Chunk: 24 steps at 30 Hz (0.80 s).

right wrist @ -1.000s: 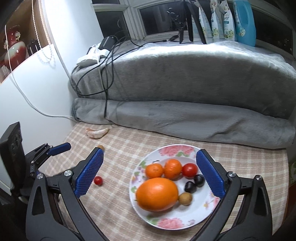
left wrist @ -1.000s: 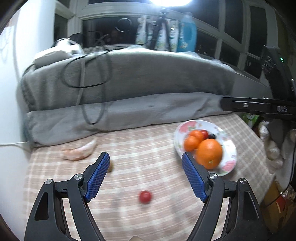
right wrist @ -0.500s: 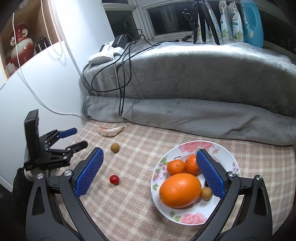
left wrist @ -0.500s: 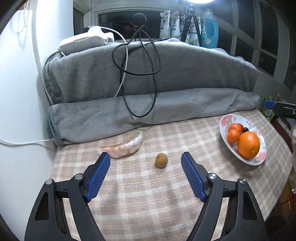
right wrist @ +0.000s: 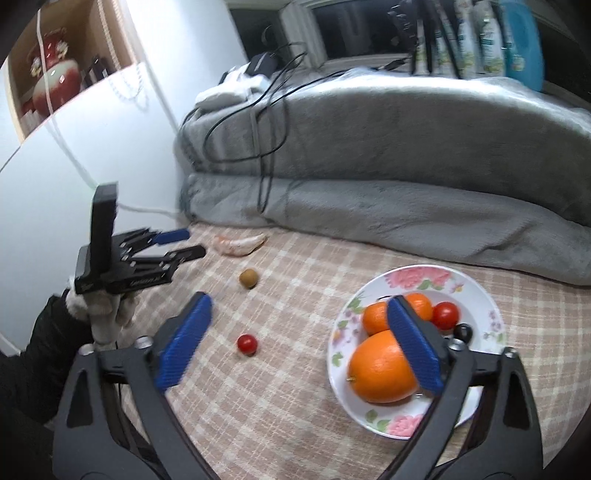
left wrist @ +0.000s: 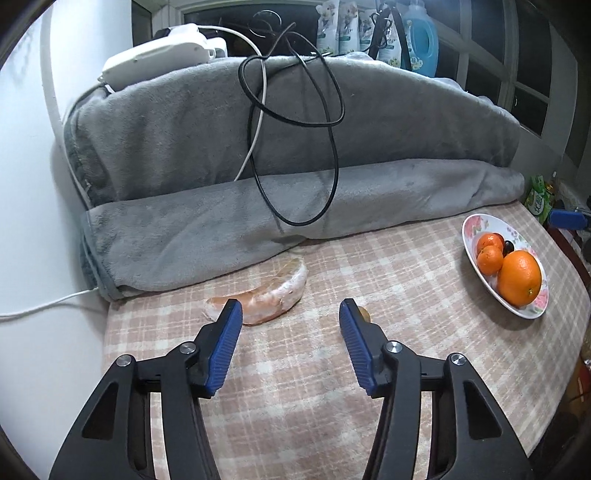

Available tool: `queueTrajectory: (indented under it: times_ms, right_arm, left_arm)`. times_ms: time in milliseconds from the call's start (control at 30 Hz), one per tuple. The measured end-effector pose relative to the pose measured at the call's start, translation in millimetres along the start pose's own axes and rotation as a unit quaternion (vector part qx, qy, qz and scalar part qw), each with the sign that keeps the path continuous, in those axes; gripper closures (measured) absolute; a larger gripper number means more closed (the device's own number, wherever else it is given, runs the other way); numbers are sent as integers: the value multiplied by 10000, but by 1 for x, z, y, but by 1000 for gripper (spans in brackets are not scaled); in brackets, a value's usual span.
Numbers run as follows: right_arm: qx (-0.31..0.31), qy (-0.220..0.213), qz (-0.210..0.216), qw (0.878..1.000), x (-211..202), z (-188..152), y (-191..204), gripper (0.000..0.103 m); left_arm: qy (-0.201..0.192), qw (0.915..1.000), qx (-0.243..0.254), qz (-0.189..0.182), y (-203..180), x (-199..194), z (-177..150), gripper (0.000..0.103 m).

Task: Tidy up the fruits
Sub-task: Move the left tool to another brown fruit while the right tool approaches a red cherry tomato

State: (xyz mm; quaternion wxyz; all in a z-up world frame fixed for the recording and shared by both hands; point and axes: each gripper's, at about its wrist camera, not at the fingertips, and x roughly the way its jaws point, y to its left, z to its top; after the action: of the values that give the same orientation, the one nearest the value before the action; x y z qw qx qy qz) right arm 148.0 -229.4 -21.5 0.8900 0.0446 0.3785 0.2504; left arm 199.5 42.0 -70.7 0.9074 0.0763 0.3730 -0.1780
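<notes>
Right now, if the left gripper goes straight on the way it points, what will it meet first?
Probably the checked tablecloth, bare between the closing fingers of the left gripper. The peeled fruit segment lies just past the left fingertip, the small brown fruit behind the right one; depth is unclear.

A home: detergent bottles [left wrist: 421, 35] on the windowsill, a grey blanket [left wrist: 332, 147], a checked tablecloth [left wrist: 295, 387].
</notes>
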Motion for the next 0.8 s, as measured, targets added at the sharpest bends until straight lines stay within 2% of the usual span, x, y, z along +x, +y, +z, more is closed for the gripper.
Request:
queueTrajectory:
  times_ms: [67,200,333,400,533,600,800]
  right_arm:
    - [-128,108,61,9998,8,-3,9,15]
    - [-388,411,198,9982,27,-11,26,31]
    - [-540,756,329,9951,50,-20,39,40]
    - [-582,927,384,9933,62,-24,43,50]
    - [-617,1218,454,9896,84,-32,48,55]
    - [-686,1329,477,9876,93,-35,52,61]
    - [-783,1541,464,9839,112,-42,58,66]
  left_arm:
    - [26,10000,4,-93,0,4,-1,51]
    - [90,9996,98,-231,-6,12,-2,58]
    - [153,9989,161,-406,-12,19,-3,62]
    - [183,9985,173,-476,-16,22,-5,62]
    - [264,9975,197,-619,-23,29,-9,64]
    - [307,9970,203,-685,-26,33,-11,64]
    - [399,9958,136,-811,-29,44,-13,67]
